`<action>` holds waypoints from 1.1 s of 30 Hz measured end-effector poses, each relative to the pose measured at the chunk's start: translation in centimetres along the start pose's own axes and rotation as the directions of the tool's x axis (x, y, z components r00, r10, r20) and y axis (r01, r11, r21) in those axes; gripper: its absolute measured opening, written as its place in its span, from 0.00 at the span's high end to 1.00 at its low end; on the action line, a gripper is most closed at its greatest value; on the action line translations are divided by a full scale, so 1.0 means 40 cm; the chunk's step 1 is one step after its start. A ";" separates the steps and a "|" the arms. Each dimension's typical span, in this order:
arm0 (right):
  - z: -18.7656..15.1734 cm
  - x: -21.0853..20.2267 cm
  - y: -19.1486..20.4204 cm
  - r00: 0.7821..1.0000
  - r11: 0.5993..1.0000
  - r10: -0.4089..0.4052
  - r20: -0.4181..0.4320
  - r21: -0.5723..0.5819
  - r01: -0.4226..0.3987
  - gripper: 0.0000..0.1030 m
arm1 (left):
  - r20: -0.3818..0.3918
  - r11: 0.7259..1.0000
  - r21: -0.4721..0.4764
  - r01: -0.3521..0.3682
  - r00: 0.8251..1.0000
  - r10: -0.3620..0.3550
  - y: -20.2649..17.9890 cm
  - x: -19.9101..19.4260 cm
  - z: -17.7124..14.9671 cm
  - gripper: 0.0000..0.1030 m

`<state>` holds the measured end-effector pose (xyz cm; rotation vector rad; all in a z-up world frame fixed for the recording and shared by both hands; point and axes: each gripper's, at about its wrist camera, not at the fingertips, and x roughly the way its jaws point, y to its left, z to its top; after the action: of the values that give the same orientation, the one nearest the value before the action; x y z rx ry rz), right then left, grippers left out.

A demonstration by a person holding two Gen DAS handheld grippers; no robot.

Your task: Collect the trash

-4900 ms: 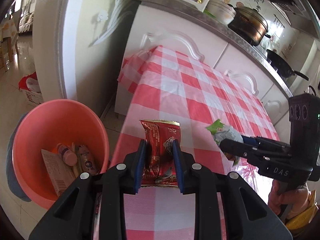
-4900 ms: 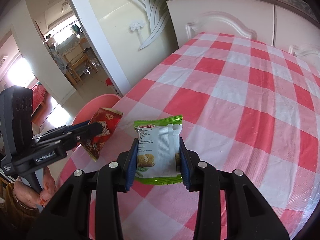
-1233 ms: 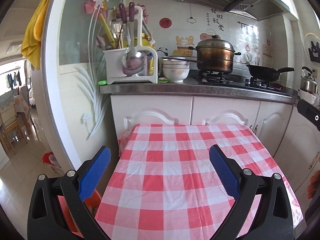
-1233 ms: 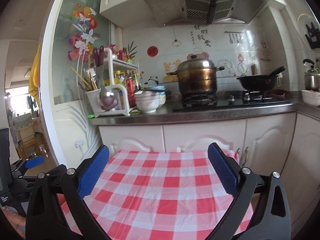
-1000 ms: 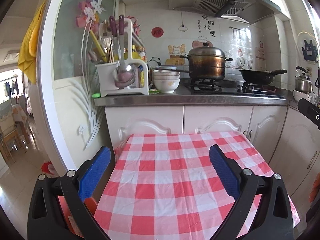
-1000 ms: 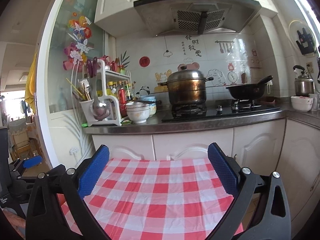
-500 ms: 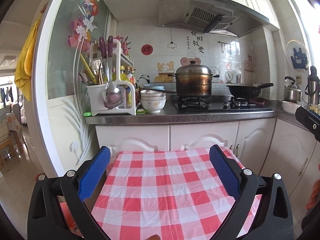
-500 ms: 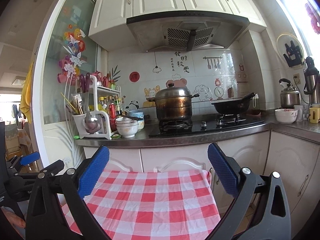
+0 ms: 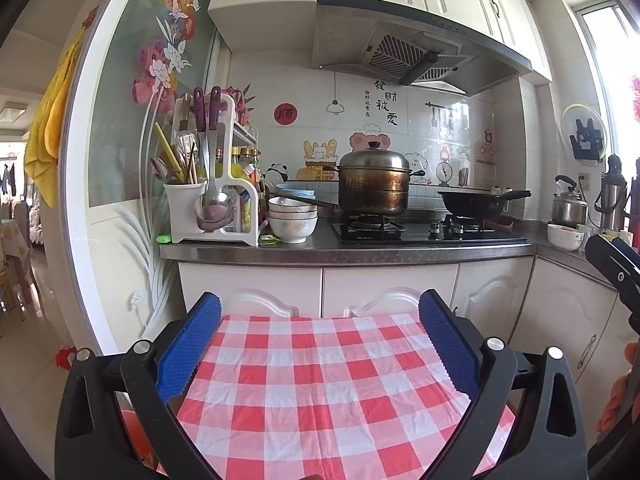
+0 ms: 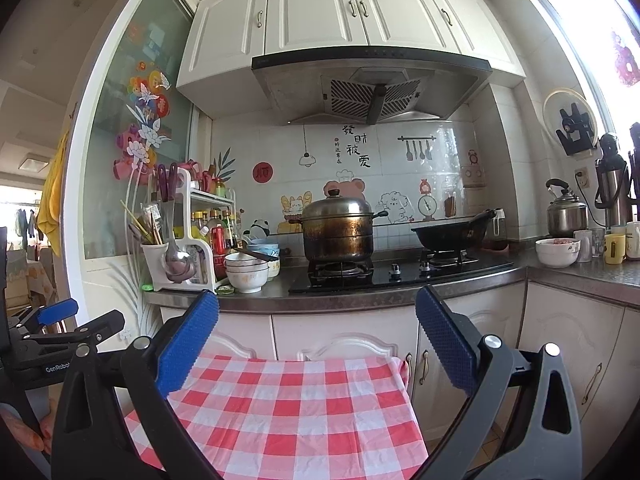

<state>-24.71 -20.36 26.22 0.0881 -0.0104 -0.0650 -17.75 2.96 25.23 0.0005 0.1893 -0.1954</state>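
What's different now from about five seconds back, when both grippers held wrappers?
Both let go: the left gripper no longer clamps the red wrapper, nor the right gripper the green one; both stand open and empty. Both views swung up from the tabletop towards the stove. The checked tablecloth still lies bare.

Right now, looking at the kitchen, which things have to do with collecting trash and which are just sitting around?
Part of the job:
- left gripper, open and empty
- right gripper, open and empty
- checked tablecloth, with no trash showing on it

Just sitting around:
- steamer pot
- wok
- stacked bowls
- utensil rack
- kettle
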 end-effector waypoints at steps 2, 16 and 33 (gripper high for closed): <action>-0.001 0.003 0.003 1.000 1.000 -0.001 -0.002 -0.002 0.001 0.04 | -0.002 1.000 -0.004 -0.005 1.000 0.005 0.001 0.000 -0.003 0.05; -0.020 0.020 0.002 1.000 1.000 -0.008 -0.023 -0.010 0.007 0.04 | -0.024 1.000 -0.008 -0.004 1.000 0.003 0.008 0.017 -0.017 0.05; -0.126 0.135 -0.011 0.984 0.999 0.038 -0.175 0.029 -0.033 0.04 | -0.135 1.000 0.002 -0.015 0.991 0.016 0.014 0.117 -0.090 0.05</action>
<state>-19.26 -20.69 21.19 0.1191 0.1632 -0.0214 -13.82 2.69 20.82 0.0162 0.3243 -0.1801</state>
